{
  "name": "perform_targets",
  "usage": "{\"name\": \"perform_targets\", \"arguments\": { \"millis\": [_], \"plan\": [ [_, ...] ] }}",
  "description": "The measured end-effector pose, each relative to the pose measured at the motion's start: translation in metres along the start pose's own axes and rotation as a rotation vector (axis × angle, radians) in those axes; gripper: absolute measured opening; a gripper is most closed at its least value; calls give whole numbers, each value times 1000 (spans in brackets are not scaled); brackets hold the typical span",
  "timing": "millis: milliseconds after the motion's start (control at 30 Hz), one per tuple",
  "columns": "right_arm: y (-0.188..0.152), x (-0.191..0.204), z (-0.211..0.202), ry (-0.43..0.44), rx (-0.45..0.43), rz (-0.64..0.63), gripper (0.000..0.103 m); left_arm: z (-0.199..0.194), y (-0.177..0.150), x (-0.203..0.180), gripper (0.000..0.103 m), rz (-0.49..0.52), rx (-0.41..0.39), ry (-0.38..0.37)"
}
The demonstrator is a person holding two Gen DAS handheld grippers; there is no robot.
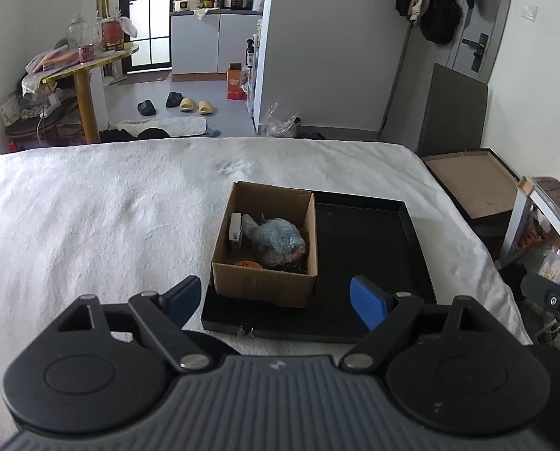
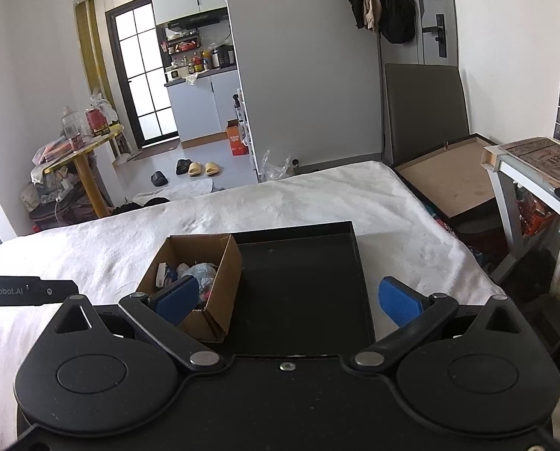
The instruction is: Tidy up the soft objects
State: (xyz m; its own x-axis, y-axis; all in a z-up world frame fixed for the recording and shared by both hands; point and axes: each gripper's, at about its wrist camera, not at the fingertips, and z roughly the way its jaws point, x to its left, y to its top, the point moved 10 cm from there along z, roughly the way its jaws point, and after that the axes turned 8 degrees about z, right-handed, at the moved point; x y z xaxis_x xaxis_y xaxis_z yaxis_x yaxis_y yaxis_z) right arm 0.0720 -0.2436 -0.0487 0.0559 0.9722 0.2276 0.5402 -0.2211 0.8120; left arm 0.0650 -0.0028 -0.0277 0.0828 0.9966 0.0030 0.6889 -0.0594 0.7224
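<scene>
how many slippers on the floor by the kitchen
4: two black slippers on the left, two beige slippers beside them. More could hide behind the bed.

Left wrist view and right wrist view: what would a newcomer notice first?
A cardboard box stands in the left part of a black tray on the white bed cover. Inside the box lies a grey-blue plush toy. The left tool and right tool are both open and empty.
</scene>
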Motion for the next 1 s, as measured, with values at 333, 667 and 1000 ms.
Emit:
{"name": "perform_targets", "arguments": {
  "millis": [333,667,1000],
  "plan": [
    [-16,-3,-18,-30,14,-12,103,-19,-14,7,86,-14,1,-7],
    [-24,3,-26,-22,41,-18,103,-24,-22,5,86,23,18,-3],
    [-24,18,-33,8,41,-29,103,-36,-22,7,87,49,12,13]
  ]
}}
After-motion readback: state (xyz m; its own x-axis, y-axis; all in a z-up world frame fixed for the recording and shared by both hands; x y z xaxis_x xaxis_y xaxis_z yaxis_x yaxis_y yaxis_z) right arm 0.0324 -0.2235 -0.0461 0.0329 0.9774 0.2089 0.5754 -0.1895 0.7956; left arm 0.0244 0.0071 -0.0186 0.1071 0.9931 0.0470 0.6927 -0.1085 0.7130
